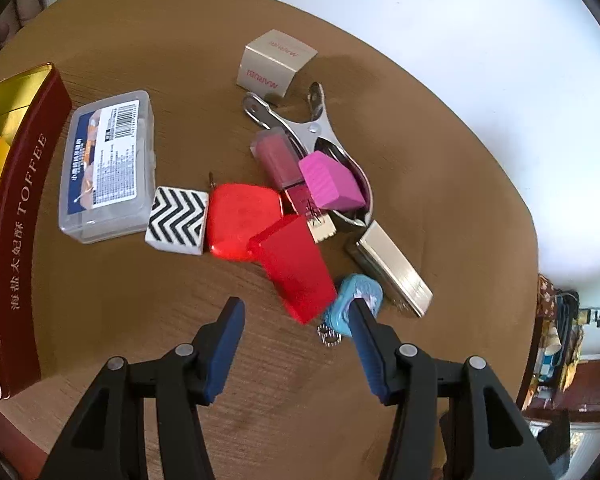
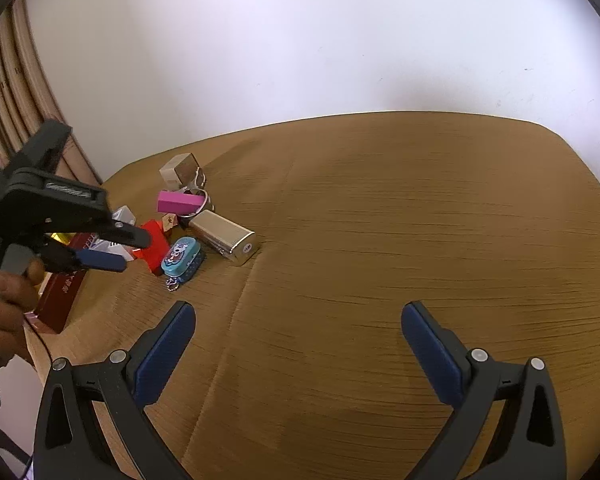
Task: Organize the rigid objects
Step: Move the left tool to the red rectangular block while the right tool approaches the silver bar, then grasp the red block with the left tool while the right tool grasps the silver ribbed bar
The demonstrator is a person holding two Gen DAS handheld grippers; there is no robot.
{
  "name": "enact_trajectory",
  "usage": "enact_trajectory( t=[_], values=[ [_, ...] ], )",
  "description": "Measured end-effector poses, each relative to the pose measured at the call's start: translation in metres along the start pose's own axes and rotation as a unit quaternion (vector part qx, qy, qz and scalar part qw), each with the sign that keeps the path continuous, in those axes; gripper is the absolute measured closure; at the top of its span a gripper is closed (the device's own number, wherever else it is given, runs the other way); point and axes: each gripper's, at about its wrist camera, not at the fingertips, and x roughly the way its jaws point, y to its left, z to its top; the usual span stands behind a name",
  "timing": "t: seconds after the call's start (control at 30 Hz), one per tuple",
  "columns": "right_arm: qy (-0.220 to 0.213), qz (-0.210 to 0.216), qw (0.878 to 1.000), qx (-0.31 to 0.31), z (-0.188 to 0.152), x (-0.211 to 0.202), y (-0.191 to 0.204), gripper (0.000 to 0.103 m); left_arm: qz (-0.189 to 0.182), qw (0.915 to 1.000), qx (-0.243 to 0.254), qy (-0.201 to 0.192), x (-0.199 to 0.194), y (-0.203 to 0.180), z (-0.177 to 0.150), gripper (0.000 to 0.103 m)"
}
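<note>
One brown wooden table [image 2: 380, 220] meets white wall [image 2: 300, 40].

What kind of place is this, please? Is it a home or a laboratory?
Probably a home, not a laboratory. A wooden table stands against a plain white wall, with a curtain beside it. On the table lie household odds and ends, such as a toffee tin and a metal clip.

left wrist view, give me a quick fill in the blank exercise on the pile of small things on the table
1. The zigzag-patterned block is black and ____.
2. The word printed on the dark red tin is ____.
3. The pink block rests on the metal ____.
4. The left gripper holds ____.

Missing words: white; TOFFEE; clip; nothing
</note>
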Motion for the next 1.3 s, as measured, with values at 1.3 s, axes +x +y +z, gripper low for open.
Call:
enact_trajectory(
  t=[1.3],
  values=[
    [0.08, 0.032, 0.987, -0.135, 0.065, 0.062, 0.038, 0.002, 0.014, 0.9972, 0.065, -0.033, -0.022, 0.054, -0.053, 0.088]
  ],
)
